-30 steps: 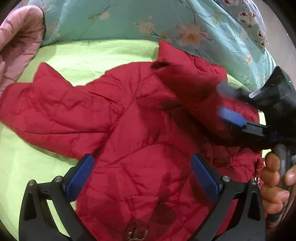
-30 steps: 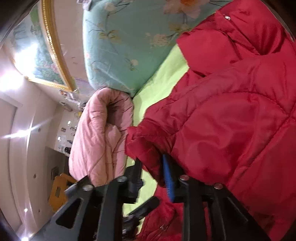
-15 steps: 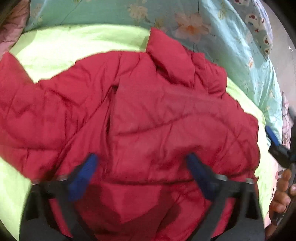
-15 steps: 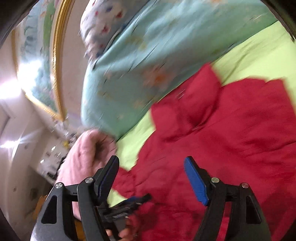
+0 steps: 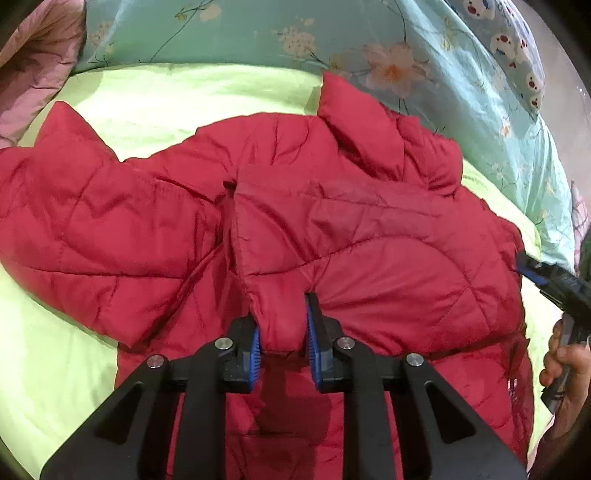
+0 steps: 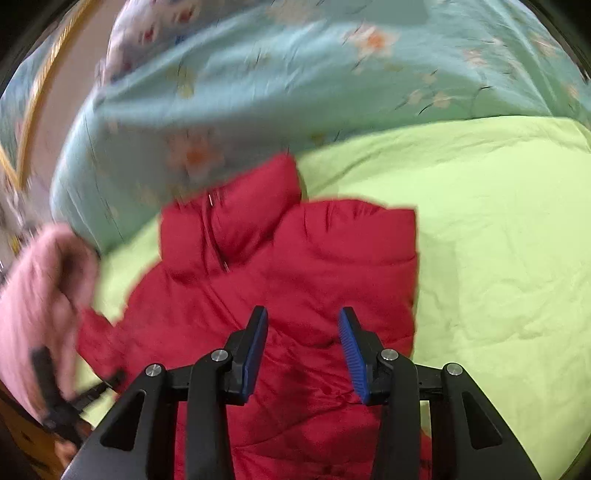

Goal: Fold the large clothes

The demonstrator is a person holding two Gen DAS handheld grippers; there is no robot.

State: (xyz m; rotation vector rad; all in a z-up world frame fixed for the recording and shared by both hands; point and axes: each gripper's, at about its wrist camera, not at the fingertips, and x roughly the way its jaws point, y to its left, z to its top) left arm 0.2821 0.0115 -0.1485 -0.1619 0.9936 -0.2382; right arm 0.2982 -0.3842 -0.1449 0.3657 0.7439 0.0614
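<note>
— Where's the coat sitting, from where you stand?

— The red quilted jacket [image 5: 332, 236] is spread on the bed, over the lime-green sheet [image 5: 155, 99], collar end up toward the teal floral duvet [image 5: 258, 33]. One sleeve is thrown out to the left; the other side is lapped across the chest.

— And the tools?

— The left tool [image 5: 282, 341] is pinched together on a puffy fold at the edge of that lapped-over panel. You can see the padding bulging out between the blue pads [image 5: 255, 347]. The right tool [image 6: 304, 350] hovers over the lower body of the jacket with its fingers apart, gripping nothing.

— Heavy thing, you reckon?

— Bulky rather than heavy, I'd say. It looks down-filled, with stitched channels and a smooth, slightly shiny shell. That shell is probably slippery, and the filling squashes, so a shallow nip could slide off. Springy too: I'd expect folds to puff back open unless pressed.

— So where would you take hold?

— On a seam or a hemmed edge, where the cloth is doubled and firmer, much as the left one has it. For the loose sleeve, I'd go for the cuff or the shoulder seam. Grabbing mid-panel would likely only gather a fat handful.

— Anything else on the bed?

— A pink padded quilt [image 5: 33, 55] bunched at the far left corner, clear of the jacket. The right view is blurred, so the snaps near the collar are hard to make out.
</note>
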